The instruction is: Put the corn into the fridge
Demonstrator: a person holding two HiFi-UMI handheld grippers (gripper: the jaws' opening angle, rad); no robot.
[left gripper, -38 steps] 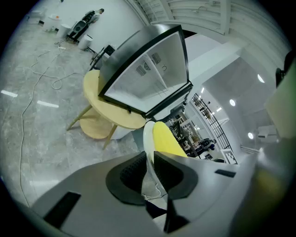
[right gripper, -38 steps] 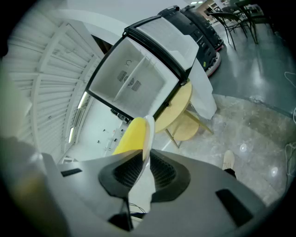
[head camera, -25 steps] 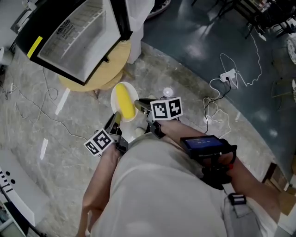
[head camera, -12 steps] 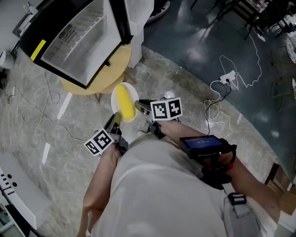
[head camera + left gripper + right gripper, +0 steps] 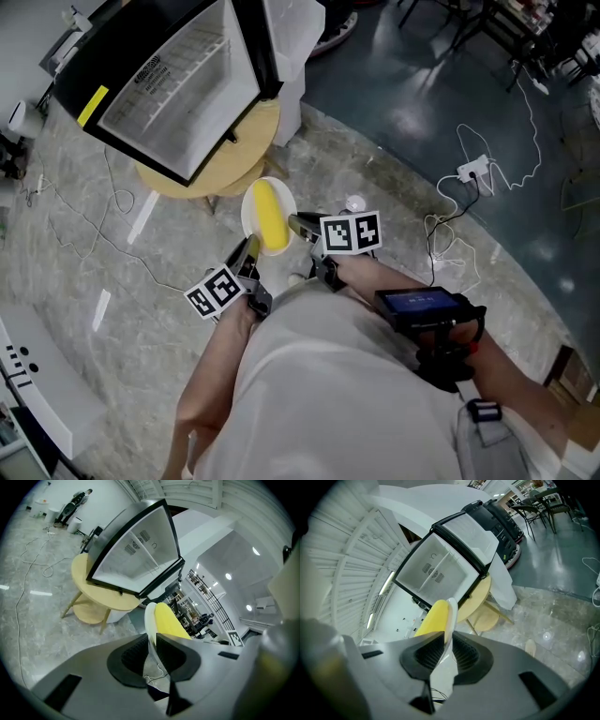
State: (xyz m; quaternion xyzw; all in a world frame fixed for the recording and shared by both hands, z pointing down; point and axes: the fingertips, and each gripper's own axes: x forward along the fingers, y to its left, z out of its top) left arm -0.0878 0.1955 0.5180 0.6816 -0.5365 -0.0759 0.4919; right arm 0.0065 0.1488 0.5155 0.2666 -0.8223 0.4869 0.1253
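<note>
In front of the open fridge (image 5: 178, 89), which stands on a round tabletop (image 5: 246, 152), the corn (image 5: 272, 214) lies on a white plate (image 5: 247, 211). The left tool (image 5: 249, 248) and right tool (image 5: 298, 223) each clamp one side of the plate rim. This two-sided grip likely keeps the plate steady so the corn cannot roll. Both forearms reach forward, close together, with the tools angled inward and the plate short of the fridge opening.

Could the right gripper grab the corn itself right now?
Probably not: the right gripper is shut on the rim of the plate that carries the corn, and the left gripper also pinches that rim, so neither is free.
</note>
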